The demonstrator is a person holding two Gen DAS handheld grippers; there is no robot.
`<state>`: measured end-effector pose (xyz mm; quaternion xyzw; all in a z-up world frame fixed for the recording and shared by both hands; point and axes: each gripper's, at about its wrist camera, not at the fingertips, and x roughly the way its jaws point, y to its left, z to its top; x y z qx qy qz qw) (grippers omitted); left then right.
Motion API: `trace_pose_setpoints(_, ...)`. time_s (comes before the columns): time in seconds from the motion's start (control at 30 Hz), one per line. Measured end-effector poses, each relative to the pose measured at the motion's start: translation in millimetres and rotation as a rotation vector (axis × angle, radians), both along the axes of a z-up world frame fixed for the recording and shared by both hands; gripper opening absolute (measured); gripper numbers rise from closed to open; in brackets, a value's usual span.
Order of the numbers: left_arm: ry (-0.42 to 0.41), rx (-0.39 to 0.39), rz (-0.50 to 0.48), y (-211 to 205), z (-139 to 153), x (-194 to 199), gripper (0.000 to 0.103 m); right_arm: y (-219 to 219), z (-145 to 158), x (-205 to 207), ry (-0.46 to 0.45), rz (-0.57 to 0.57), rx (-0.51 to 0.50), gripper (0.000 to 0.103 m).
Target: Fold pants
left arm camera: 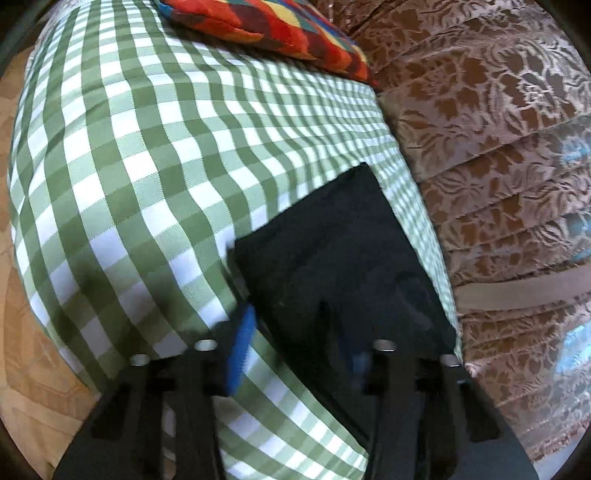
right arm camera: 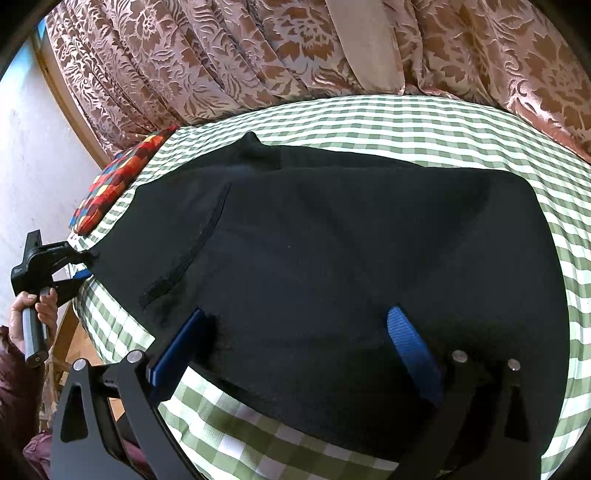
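Black pants [right arm camera: 351,266] lie folded flat on a green-and-white checked cloth [right arm camera: 424,118]. In the left wrist view their narrow end [left arm camera: 340,266] reaches toward the top right. My left gripper [left arm camera: 295,325] is open, its jaws wide apart over the pants' near edge; it also shows in the right wrist view [right arm camera: 79,260] at the pants' left end. My right gripper [right arm camera: 299,317] is open, its blue-padded fingers [right arm camera: 410,343] spread over the pants' near edge, touching the fabric without pinching it.
A multicoloured patchwork cushion [left arm camera: 266,26] lies at the cloth's far end, also in the right wrist view [right arm camera: 118,177]. A brown floral curtain [left arm camera: 491,147] hangs along the far side. Wooden floor [left arm camera: 33,332] lies below the cloth's edge.
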<state>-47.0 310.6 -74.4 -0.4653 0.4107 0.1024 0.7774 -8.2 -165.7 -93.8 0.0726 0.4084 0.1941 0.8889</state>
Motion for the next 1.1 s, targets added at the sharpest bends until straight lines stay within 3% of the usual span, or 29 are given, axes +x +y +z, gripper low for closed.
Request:
trace_pose_setpoints(0.03,0.002,0.011,-0.002,0,-1,2,0.024,0,0,0,0.0,0.001,-0.002,0.099)
trace_pose_setpoints(0.13,-0.016,0.088,-0.037,-10,8,7,0.012,1,0,0,0.001,-0.001,-0.002,0.099)
trace_pose_setpoints(0.23,-0.15,0.196,-0.138,-34,38,10,0.012,1,0,0,0.004,-0.003,-0.006,0.099)
trace_pose_setpoints(0.33,-0.302,0.32,-0.335,-80,76,13,0.012,0,1,1,0.004,-0.002,-0.004,0.099)
trace_pose_setpoints(0.4,-0.392,0.36,-0.482,-119,94,16,0.012,-3,4,1,0.003,-0.004,0.011,0.099)
trace_pose_setpoints(0.5,-0.463,0.384,-0.668,-173,102,18,0.012,-16,16,2,0.007,-0.018,0.121,0.098)
trace_pose_setpoints(0.7,-0.458,0.39,-0.846,-228,84,20,0.011,-24,37,15,0.04,0.082,0.404,0.097)
trace_pose_setpoints(0.9,-0.428,0.432,-0.875,-237,73,18,0.011,16,37,60,0.18,0.224,0.656,0.097)
trace_pose_setpoints(1.0,-0.427,0.46,-0.874,-240,75,17,0.011,44,38,83,0.228,0.257,0.684,0.098)
trace_pose_setpoints(1.1,-0.419,0.492,-0.881,-241,75,16,0.011,70,37,102,0.261,0.262,0.631,0.097)
